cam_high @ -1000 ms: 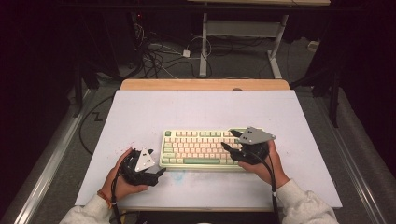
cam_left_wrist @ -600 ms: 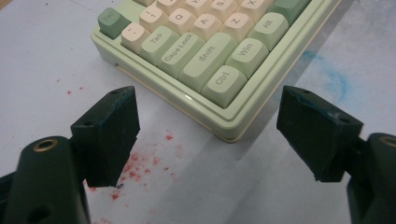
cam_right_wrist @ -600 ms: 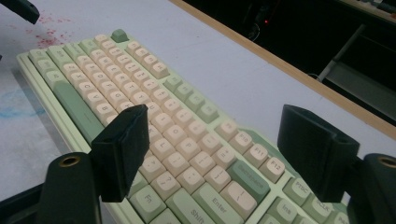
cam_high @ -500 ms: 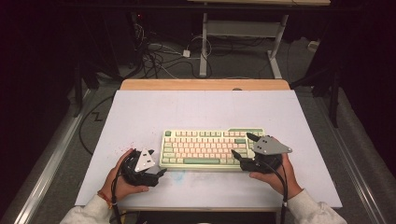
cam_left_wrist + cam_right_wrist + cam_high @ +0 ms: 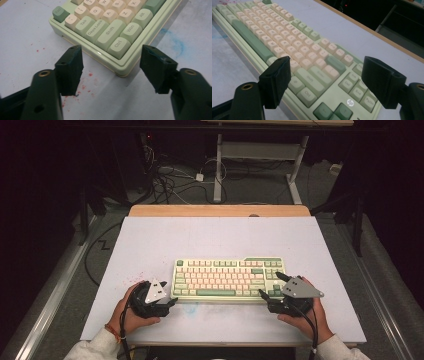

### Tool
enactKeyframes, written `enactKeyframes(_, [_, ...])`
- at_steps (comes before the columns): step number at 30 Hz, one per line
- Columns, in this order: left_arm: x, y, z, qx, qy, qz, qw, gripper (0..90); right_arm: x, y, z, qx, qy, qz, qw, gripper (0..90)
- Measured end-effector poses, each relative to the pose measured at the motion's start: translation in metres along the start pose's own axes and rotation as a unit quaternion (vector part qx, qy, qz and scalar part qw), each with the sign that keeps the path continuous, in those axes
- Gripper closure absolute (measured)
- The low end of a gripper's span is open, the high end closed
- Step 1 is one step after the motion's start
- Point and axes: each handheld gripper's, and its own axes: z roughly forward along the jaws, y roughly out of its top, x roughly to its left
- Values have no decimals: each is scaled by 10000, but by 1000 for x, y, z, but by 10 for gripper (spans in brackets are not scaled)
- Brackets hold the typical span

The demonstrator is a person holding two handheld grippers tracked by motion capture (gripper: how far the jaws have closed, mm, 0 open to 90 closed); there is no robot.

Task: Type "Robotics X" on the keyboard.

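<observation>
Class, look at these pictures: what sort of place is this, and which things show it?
Probably a lab or workshop recording bench: a white-covered table holding one keyboard, loose cables on the floor behind, and dark surroundings.

White mat (image 5: 215, 240); red specks (image 5: 85, 86); floor cables (image 5: 172, 177)

My table (image 5: 150, 245) is a pale sheet with a bare wooden strip (image 5: 220, 210) at twelve o'clock. A green-and-cream keyboard (image 5: 227, 277) lies flat on it toward six o'clock, red specks (image 5: 134, 279) at its nine, a blue smear (image 5: 190, 308) below.
</observation>
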Motion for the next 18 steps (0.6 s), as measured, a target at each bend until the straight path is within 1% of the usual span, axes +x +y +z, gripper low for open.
enactKeyframes(1, [0, 1, -1, -30, -16, -10, 10000, 376, 0, -2, -1, 10, -17, -16, 10000, 239])
enactKeyframes(2, [0, 2, -1, -55, -37, -38, 10000, 383, 1, -5, -2, 12, -90, -44, 9999, 240])
enactKeyframes(3, [1, 3, -1, -47, -27, -24, 10000, 406, 1, -7, -4, 21, -119, -23, 9999, 240])
enactKeyframes(5, [1, 4, -2, -47, -41, -21, 10000, 464, 1, -11, -6, 37, -72, 48, 10000, 240])
enactKeyframes(6, [3, 5, -2, -84, -110, -49, 9999, 494, 1, -13, -7, 34, -82, 62, 9999, 239])
enactKeyframes(7, [4, 6, -3, -100, -170, -85, 9998, 544, 1, -14, -8, 54, -91, 74, 9999, 240])
enactKeyframes(8, [4, 7, -3, -97, -192, -93, 9997, 564, 1, -15, -9, 69, -101, 52, 9999, 240])
enactKeyframes(11, [6, 12, -1, -17, -196, -99, 9998, 661, 1, -18, -10, 107, -53, 103, 9999, 239])
enactKeyframes(15, [8, 20, 3, 20, -242, -84, 9997, 788, 3, -19, -9, 153, -53, 52, 9999, 240])
enactKeyframes(16, [9, 23, 4, 22, -236, -50, 9997, 819, 3, -19, -8, 153, -60, 37, 9999, 240])
enactKeyframes(18, [10, 28, 6, 24, -226, -51, 9997, 870, 3, -19, -7, 182, -68, 3, 9998, 240])
